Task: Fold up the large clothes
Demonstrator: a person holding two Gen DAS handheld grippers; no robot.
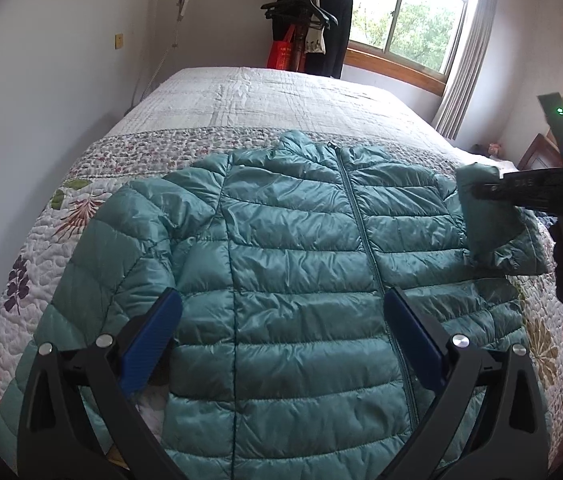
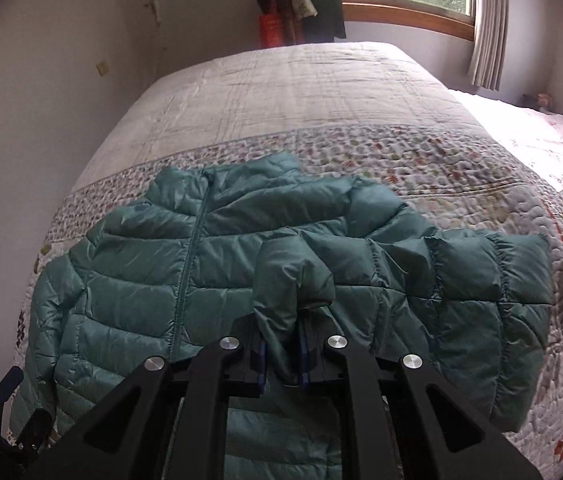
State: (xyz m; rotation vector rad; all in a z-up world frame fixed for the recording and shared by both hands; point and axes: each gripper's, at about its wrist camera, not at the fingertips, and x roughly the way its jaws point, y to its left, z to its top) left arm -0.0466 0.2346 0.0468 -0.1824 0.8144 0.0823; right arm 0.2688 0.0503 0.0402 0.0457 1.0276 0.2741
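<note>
Right wrist: tool [image 2: 283, 364] pads buried in jacket cuff [image 2: 289, 280]

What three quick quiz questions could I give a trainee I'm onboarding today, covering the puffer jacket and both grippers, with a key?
1. True or false: the right gripper is shut on the jacket's sleeve cuff.
2. The left gripper is: A) open above the jacket, B) clamped on the collar.
3. What does the jacket lie on?

Key: 1 true; 2 A; 3 the quilted bedspread.
</note>
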